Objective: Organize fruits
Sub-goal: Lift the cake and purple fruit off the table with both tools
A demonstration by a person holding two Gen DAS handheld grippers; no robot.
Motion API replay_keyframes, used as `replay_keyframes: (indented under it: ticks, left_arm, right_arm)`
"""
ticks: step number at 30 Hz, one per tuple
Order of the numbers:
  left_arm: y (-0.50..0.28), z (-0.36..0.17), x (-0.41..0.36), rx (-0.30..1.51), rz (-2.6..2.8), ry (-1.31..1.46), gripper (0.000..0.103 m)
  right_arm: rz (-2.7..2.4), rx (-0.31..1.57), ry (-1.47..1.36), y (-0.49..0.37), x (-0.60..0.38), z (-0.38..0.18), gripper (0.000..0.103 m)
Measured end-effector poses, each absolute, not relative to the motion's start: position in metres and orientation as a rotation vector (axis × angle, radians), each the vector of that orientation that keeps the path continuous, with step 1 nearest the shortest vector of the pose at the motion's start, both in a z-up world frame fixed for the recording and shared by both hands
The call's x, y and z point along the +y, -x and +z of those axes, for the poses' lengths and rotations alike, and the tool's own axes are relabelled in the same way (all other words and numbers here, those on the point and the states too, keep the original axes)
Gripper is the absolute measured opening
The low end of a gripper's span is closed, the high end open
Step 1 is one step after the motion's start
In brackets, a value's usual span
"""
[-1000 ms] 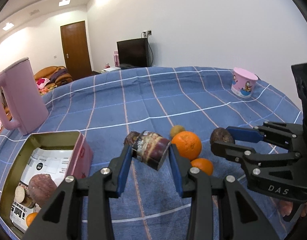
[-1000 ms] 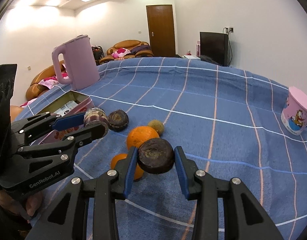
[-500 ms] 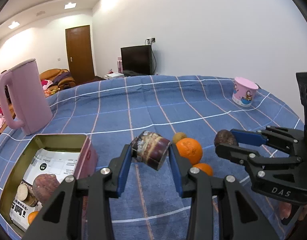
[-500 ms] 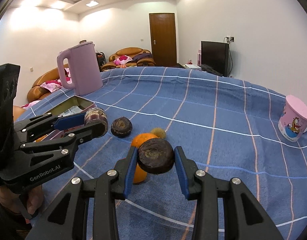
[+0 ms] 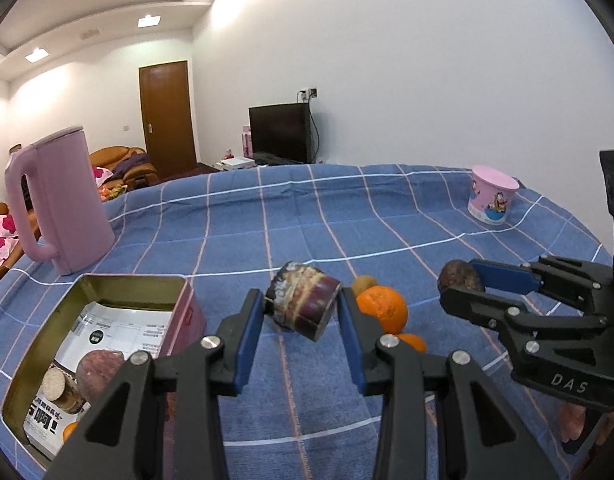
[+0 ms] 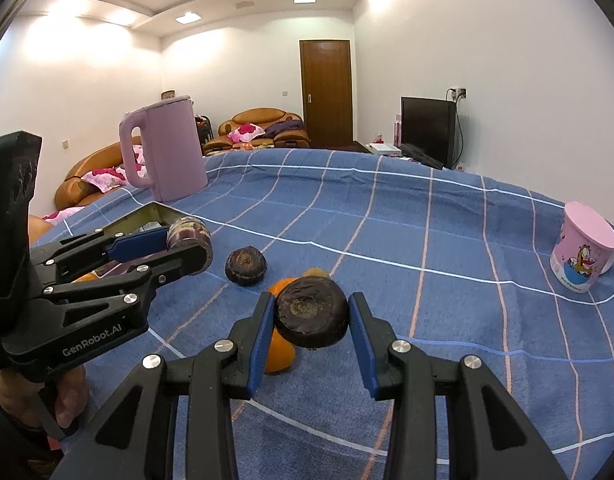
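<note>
My left gripper (image 5: 301,304) is shut on a short purple chunk (image 5: 307,300) with cut ends, held above the blue checked cloth. Just right of it, my right gripper (image 6: 312,312) is shut on a dark brown round fruit (image 6: 319,320). The left gripper (image 6: 187,244) and its purple chunk also appear at the left of the right wrist view. On the cloth below lie a large orange (image 5: 381,307), a smaller orange (image 5: 413,342), a small brownish-green fruit (image 5: 365,283) and another dark round fruit (image 6: 245,266). An open tin (image 5: 187,320) stands at the left with several pieces inside.
A tall pink kettle (image 5: 61,200) stands behind the tin at the far left. At the table's far right sits a pink cartoon cup (image 5: 492,200). A hand (image 6: 67,404) holds the left gripper's handle. Sofas, a door and a television lie beyond the table.
Both grippers have tipped upward a little, so the table sits lower in each view. Each still holds its piece; the fruit on the cloth has not moved.
</note>
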State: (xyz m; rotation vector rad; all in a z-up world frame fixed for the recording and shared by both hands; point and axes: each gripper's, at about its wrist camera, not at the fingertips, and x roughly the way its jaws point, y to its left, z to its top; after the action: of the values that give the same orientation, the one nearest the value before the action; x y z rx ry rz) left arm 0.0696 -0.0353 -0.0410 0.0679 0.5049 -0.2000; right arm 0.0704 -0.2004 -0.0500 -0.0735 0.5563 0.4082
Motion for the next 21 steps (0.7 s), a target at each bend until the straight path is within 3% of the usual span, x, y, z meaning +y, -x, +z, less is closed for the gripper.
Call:
replay_keyframes:
  ticks: [21]
  left_arm:
    - [-0.058, -0.034, -0.033, 0.431, -0.174, -0.064, 0.040]
  right_arm:
    - [0.412, 0.476, 0.064, -0.058, -0.206, -0.043, 0.040]
